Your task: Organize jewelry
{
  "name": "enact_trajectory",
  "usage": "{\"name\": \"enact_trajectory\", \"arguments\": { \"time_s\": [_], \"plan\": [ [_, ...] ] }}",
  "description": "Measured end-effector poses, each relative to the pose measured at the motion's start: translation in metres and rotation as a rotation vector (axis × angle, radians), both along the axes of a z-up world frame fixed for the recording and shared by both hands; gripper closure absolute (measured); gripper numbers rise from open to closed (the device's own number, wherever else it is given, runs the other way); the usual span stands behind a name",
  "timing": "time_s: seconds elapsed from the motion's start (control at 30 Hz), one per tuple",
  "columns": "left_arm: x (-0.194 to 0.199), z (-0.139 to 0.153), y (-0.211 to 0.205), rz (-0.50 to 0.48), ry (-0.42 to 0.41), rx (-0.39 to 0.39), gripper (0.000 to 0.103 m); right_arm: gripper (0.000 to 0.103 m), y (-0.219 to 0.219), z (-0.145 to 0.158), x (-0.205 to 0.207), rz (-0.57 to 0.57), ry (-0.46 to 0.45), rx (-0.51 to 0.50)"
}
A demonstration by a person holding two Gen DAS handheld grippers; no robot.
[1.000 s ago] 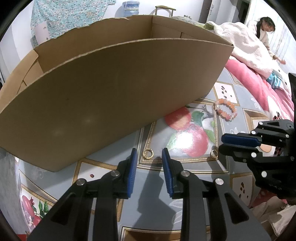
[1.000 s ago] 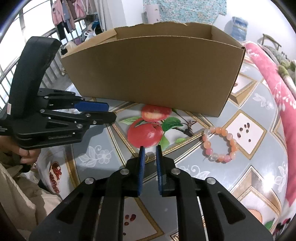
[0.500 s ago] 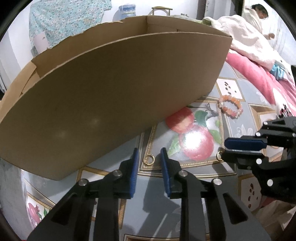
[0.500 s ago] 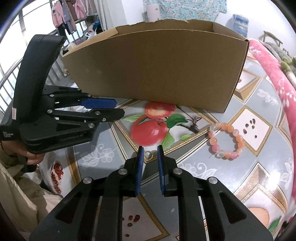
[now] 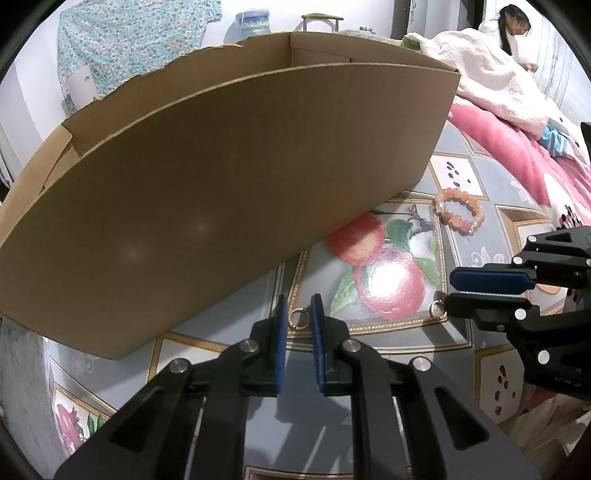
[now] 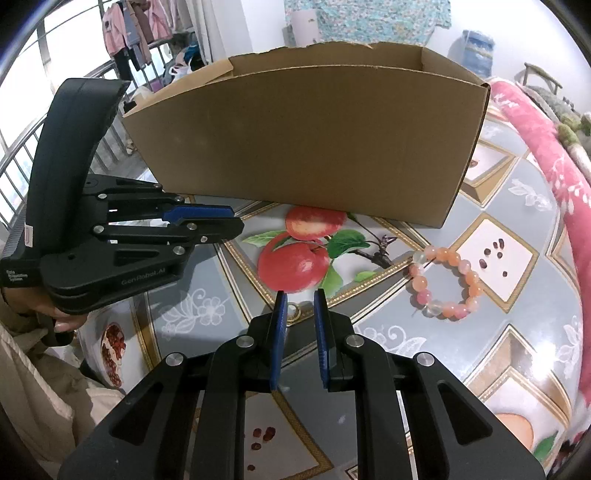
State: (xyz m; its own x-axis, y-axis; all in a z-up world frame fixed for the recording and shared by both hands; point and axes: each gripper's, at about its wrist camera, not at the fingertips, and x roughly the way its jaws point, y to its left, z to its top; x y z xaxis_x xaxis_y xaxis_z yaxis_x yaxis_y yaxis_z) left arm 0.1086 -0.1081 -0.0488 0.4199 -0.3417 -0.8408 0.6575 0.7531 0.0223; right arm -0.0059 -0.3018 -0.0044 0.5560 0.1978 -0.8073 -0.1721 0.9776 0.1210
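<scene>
A gold ring (image 5: pixel 298 319) lies on the patterned tablecloth right between the tips of my left gripper (image 5: pixel 297 318), which is open around it. A second gold ring (image 6: pixel 294 308) lies between the tips of my right gripper (image 6: pixel 298 309), also open; it also shows in the left wrist view (image 5: pixel 437 309). A pink and orange bead bracelet (image 6: pixel 445 282) lies to the right, also in the left wrist view (image 5: pixel 460 215). An open cardboard box (image 5: pixel 207 192) stands behind, also in the right wrist view (image 6: pixel 306 144).
The tablecloth (image 6: pixel 517 332) has apple and tile prints. A pink blanket (image 5: pixel 517 147) lies at the table's right side. A person (image 5: pixel 513 26) sits in the far background. Clothes hang by a railing (image 6: pixel 129 33) at the left.
Both grippers have moved down and forward, each bringing its fingertips around a gold ring. The right jaws have opened a little wider. The bracelet and box have not moved.
</scene>
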Motion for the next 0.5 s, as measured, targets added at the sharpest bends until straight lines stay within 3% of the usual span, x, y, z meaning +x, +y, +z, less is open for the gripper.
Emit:
{"name": "enact_trajectory", "arguments": {
  "time_s": [0.17,0.3,0.5],
  "plan": [
    [0.001,0.001,0.004,0.007,0.012,-0.011,0.092,0.088,-0.001,0.007,-0.005,-0.002,-0.002,-0.002],
    [0.001,0.002,0.01,0.015,0.014,-0.008,0.092,0.079,0.005,0.009,-0.007,0.019,0.0,-0.015],
    [0.0,0.006,0.019,0.037,0.019,-0.024,0.092,0.077,0.017,0.008,-0.008,0.041,0.003,-0.053]
  ]
}}
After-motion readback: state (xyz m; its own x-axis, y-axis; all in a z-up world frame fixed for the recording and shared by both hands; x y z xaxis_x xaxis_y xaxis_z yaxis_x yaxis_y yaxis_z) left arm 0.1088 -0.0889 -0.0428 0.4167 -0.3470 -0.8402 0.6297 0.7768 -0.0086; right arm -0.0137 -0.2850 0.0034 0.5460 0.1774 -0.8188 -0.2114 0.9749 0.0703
